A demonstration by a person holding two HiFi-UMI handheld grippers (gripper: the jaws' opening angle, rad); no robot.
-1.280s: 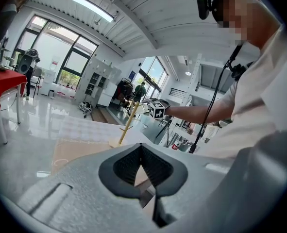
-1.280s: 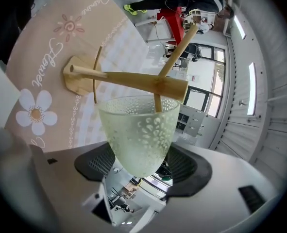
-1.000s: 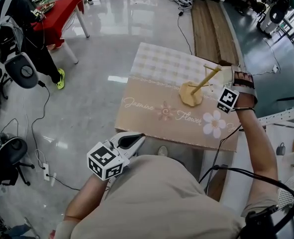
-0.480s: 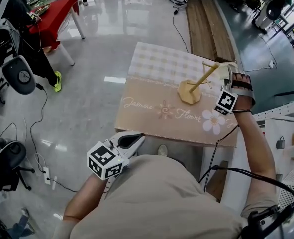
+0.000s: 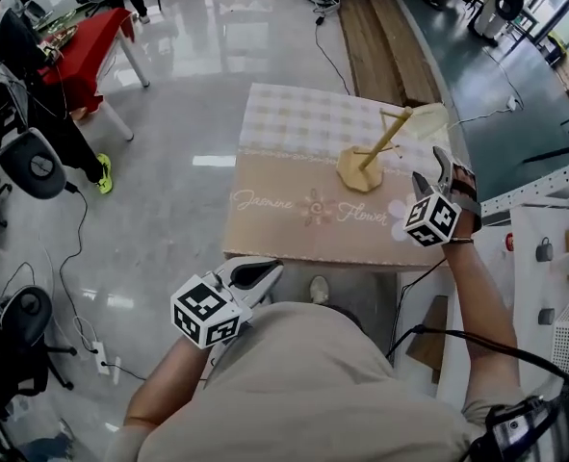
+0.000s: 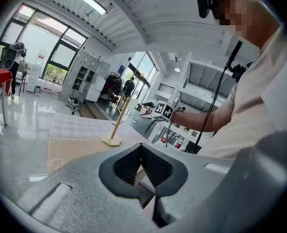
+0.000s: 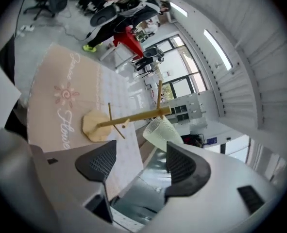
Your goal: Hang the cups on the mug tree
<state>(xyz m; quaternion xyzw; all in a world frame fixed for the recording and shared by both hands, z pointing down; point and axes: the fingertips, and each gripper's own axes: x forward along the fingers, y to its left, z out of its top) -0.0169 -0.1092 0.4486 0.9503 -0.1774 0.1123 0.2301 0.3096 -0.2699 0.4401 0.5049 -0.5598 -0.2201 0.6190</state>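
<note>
A wooden mug tree stands on the right part of the table, which wears a checked and beige flower cloth. A pale ribbed cup hangs from a peg near the tree's top. In the right gripper view the cup shows just beyond the jaws, beside the tree. My right gripper hovers at the table's right edge, open and empty, a little apart from the cup. Held low by my body, off the table's near edge, my left gripper is shut with nothing in it. Far ahead of the left gripper stands the tree.
A red-covered table and office chairs stand on the glossy floor at the left. Cables trail over the floor. White shelving stands close on the right, beside my right arm.
My right gripper has drawn back from the cup and tree toward me, along the table's right edge. The cup stays hanging on the tree. The left gripper has not moved.
</note>
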